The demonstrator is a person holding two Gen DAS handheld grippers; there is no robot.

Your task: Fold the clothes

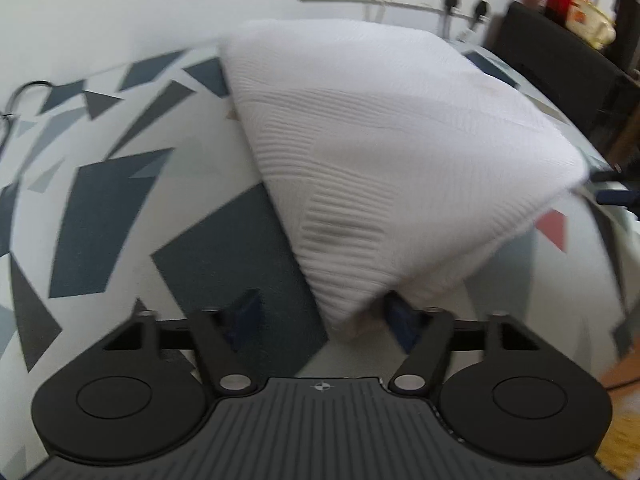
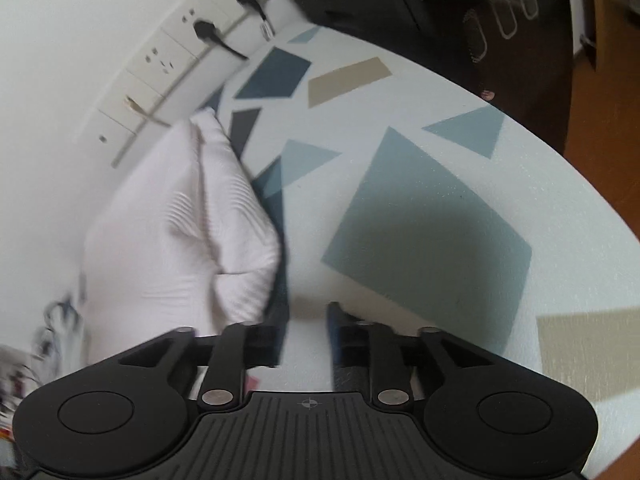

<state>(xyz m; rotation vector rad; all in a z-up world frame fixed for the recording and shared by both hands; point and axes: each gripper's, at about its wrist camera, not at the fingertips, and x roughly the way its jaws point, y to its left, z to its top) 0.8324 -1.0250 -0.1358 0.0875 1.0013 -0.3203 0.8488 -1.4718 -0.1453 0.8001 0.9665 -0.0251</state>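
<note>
My left gripper (image 1: 320,312) gapes wide, white cloth (image 1: 380,152) corner loose between its fingers. Right gripper (image 2: 306,320) half open, empty. Risk: fold springs undone.

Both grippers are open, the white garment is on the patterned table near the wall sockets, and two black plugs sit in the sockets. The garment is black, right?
Not quite: the garment is white, not black, as the left wrist view shows. The rest stands: left gripper and right gripper are open, and the black plugs sit in the wall sockets by the patterned table.
</note>
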